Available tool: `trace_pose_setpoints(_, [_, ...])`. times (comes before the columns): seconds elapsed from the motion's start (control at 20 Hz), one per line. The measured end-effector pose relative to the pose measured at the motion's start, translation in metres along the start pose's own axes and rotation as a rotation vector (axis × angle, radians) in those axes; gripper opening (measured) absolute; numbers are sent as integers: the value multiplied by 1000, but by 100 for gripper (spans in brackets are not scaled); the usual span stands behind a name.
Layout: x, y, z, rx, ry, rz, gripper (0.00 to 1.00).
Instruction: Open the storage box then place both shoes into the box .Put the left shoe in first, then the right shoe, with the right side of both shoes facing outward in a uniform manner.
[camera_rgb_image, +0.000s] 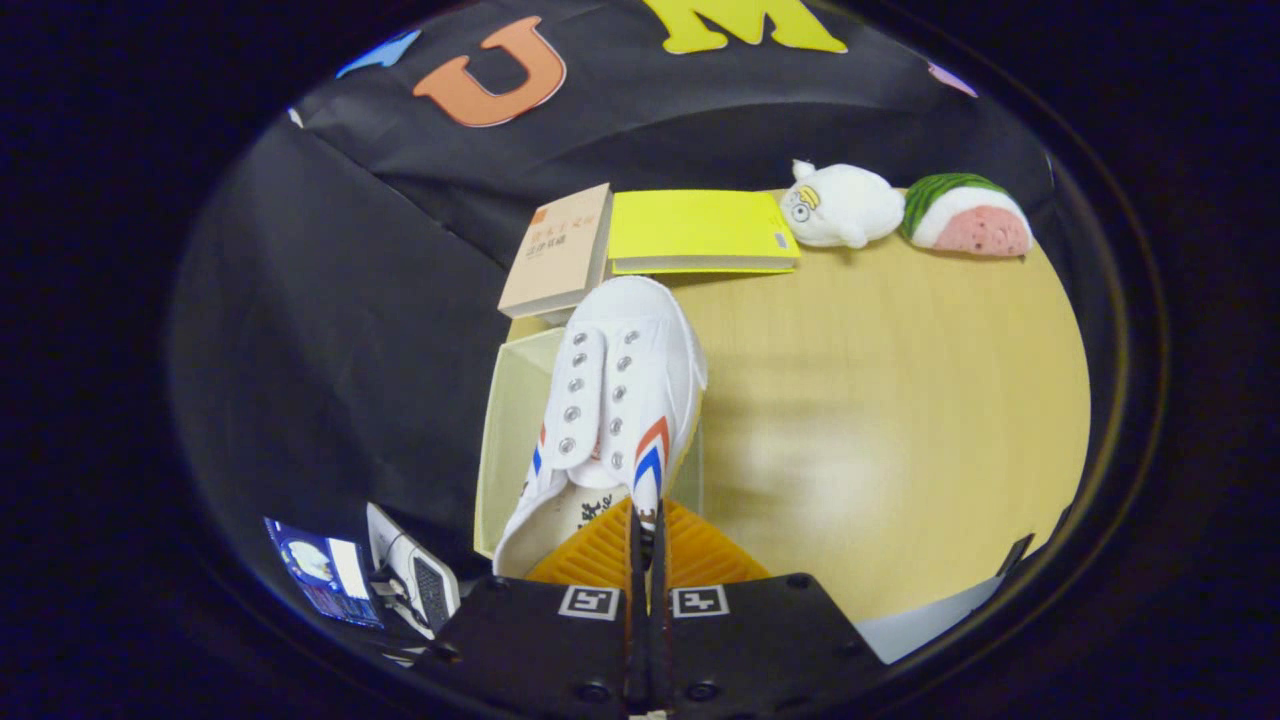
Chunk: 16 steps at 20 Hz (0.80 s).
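Gripping shoe (615, 400) (fingers (600, 550) closed)

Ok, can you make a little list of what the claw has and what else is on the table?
claw: shut on the shoe's side edge
shoe: white, red and blue stripes, held over the box
box: open, pale yellow, under the shoe
books: two, beyond the box
toys: white plush, watermelon plush beside it
table: light wood
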<state>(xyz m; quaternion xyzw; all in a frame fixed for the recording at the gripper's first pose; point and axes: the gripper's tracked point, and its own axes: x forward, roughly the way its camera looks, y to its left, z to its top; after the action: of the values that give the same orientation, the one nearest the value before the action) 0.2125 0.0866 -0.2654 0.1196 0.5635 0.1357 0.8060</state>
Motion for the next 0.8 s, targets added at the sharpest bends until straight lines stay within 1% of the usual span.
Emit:
trace_pose_setpoints(0.15, [26, 30, -7, 3, -6, -38, 6])
trace_pose_setpoints(0.3, [59, 44, -22, 30, -23, -92, 6])
trace_pose_setpoints(0.5, [91, 30, -26, 8, -94, -221, 5])
trace_pose_setpoints(0.65, [107, 25, -24, -26, -146, -285, 5])
trace_pose_setpoints(0.8, [119, 24, -21, -64, -175, -333, 6])
